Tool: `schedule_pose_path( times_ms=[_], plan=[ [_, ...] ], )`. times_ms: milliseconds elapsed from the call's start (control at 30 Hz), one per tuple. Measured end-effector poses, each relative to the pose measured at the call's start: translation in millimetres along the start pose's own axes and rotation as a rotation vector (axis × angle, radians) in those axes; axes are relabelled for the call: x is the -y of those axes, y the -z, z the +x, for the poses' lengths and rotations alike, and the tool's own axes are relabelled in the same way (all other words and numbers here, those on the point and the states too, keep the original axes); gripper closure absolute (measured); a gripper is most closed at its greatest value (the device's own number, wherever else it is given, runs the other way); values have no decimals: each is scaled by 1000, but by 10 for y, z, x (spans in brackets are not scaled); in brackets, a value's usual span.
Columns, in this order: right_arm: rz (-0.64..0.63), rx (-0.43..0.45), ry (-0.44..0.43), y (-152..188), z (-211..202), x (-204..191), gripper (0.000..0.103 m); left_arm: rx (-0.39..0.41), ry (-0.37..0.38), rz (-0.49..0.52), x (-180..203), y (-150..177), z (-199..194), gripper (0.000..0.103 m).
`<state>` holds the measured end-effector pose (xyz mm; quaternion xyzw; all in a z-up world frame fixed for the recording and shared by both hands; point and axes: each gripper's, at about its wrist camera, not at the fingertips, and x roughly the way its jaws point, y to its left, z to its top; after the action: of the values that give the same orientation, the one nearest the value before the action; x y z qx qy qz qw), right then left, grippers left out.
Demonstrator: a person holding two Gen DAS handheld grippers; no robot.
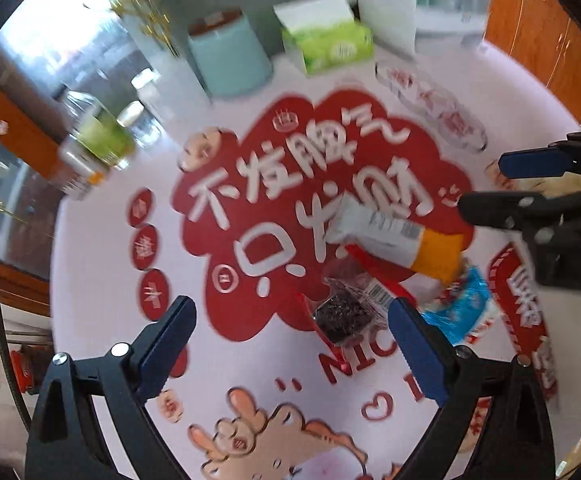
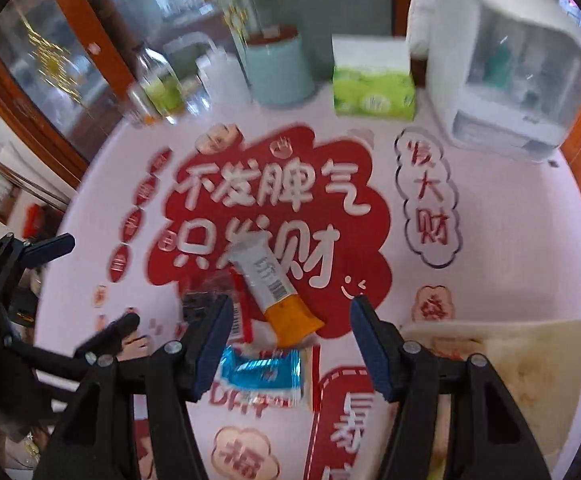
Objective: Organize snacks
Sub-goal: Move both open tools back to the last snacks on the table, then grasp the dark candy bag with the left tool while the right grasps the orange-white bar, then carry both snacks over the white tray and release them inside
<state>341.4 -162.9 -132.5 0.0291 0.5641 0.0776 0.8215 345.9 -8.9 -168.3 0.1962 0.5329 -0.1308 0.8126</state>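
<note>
A small pile of snacks lies on the pink and red printed tablecloth (image 1: pixel 102 272): a white and orange bar (image 1: pixel 394 236), a red-edged clear pack of dark snack (image 1: pixel 346 308) and a blue wrapped snack (image 1: pixel 462 312). My left gripper (image 1: pixel 290 344) is open and empty, with the dark pack just ahead of its right finger. My right gripper (image 2: pixel 286 340) is open and empty above the pile, with the white and orange bar (image 2: pixel 270 284) and the blue snack (image 2: pixel 262 372) between its fingers. The right gripper also shows at the right edge of the left wrist view (image 1: pixel 486 184).
At the table's far edge stand a pale blue canister (image 2: pixel 278 68), a green tissue box (image 2: pixel 372 88), a white appliance (image 2: pixel 502 68) and bottles (image 2: pixel 158 88). A cream tray (image 2: pixel 530 360) sits at the near right. Wooden cabinets stand behind.
</note>
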Motion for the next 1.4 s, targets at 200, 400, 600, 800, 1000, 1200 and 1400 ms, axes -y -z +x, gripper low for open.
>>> schedule_pose_path(
  times_ms=[200,400,600,800,1000,1200,1400],
  plan=[
    [-8,-135,39,-60,709,-106,42,-72,71,-37,55,51,561,10],
    [-4,-201,50,-21,1063,-120,42,-103,121,-71,37,83,762,10],
    [-82,-172,88,33,1134,-216,57,-118,164,-118,11,84,839,17],
    [-22,-167,57,110,1082,-84,69,-119,166,-136,75,180,830,49],
    [15,-144,6,224,954,-29,70,-123,137,-177,88,232,736,55],
    [18,-77,-20,188,607,-29,71,-95,138,-229,13,307,479,55],
    [52,4,-48,190,263,3,71,-24,112,-250,-32,310,9,55]
  ],
)
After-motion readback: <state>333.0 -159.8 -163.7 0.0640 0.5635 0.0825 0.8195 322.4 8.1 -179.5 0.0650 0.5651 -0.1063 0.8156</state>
